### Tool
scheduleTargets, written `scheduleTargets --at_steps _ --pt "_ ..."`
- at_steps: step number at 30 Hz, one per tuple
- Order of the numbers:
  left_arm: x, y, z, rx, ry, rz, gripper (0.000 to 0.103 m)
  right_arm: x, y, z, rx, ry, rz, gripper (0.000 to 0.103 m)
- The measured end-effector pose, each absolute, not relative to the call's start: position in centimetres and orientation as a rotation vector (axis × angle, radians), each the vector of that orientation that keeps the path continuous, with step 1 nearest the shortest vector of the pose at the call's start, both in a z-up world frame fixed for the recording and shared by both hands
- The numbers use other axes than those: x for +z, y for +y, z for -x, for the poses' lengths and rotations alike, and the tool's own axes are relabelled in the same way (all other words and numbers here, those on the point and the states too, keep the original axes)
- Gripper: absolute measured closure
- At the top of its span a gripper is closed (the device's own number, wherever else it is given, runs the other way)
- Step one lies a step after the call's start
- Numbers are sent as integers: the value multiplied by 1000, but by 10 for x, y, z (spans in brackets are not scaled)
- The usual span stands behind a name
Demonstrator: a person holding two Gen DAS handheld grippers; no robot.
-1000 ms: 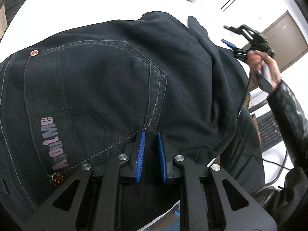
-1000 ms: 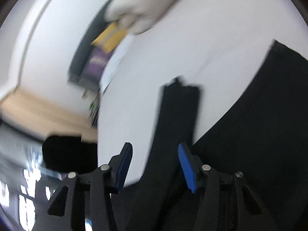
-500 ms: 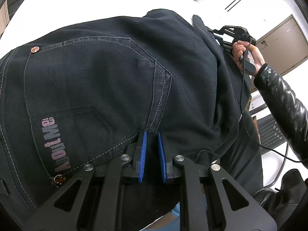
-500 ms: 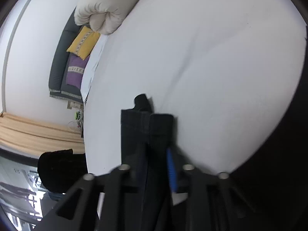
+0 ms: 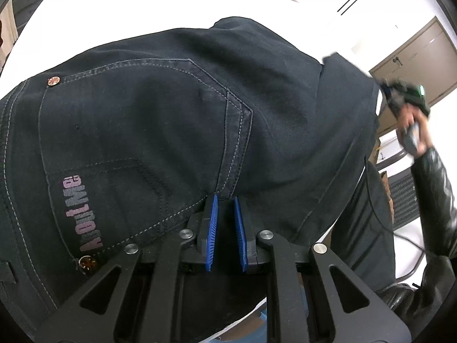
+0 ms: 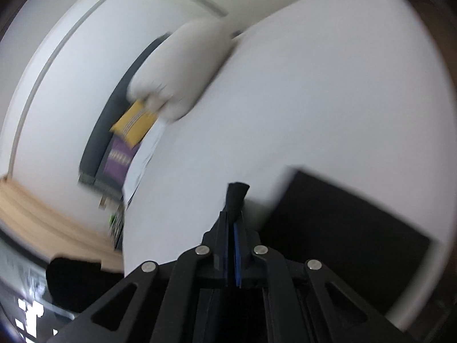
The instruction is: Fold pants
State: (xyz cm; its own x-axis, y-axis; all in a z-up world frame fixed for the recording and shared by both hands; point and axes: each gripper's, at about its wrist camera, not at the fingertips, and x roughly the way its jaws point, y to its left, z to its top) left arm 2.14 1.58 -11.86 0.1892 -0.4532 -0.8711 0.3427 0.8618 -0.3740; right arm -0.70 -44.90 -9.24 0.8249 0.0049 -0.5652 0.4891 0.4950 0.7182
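Observation:
Black jeans (image 5: 160, 131) lie seat-up on a white bed (image 5: 128, 8), with a back pocket and pink lettering facing me. My left gripper (image 5: 226, 200) is shut on the jeans fabric at the pocket's lower corner. My right gripper (image 6: 234, 217) is shut on a narrow bunched piece of the black jeans (image 6: 236, 193) and holds it above the bed. The right gripper also shows in the left wrist view (image 5: 400, 91), blurred, at the far edge of the jeans. Another flat part of the jeans (image 6: 348, 223) lies to the right below it.
A rolled white duvet (image 6: 182, 71) lies at the head of the bed. A dark sofa with yellow and purple cushions (image 6: 134, 123) stands beyond the bed edge. A beige cabinet (image 5: 414, 57) and a chair are to the right in the left wrist view.
The right gripper closed on the jeans leg end, then lifted it and swung away from the bed surface. The left gripper kept its hold and barely moved.

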Motion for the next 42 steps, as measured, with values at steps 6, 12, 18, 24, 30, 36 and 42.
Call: scheduleTargets --at_steps 6,12,18,24,30,36,42 --pt "-116 9 -16 -522 1257 85 88 -149 -460 71 -382 547 -1180 99" --pt "-114 3 -12 -495 1257 86 88 -159 -461 57 -237 510 -1271 49" --pt "-113 4 -8 -469 1260 135 88 -160 -463 35 -249 589 -1196 97" --pt "-110 5 -9 -460 1261 188 88 -148 -469 42 -313 549 -1129 99" --pt "-107 9 -12 -482 1250 212 88 -169 -475 69 -381 508 -1203 100" --pt "-108 23 -14 -496 1242 273 88 -173 -472 72 -383 462 -1223 100" --pt "-110 34 -14 -504 1230 295 88 -181 -473 69 -400 488 -1214 103"
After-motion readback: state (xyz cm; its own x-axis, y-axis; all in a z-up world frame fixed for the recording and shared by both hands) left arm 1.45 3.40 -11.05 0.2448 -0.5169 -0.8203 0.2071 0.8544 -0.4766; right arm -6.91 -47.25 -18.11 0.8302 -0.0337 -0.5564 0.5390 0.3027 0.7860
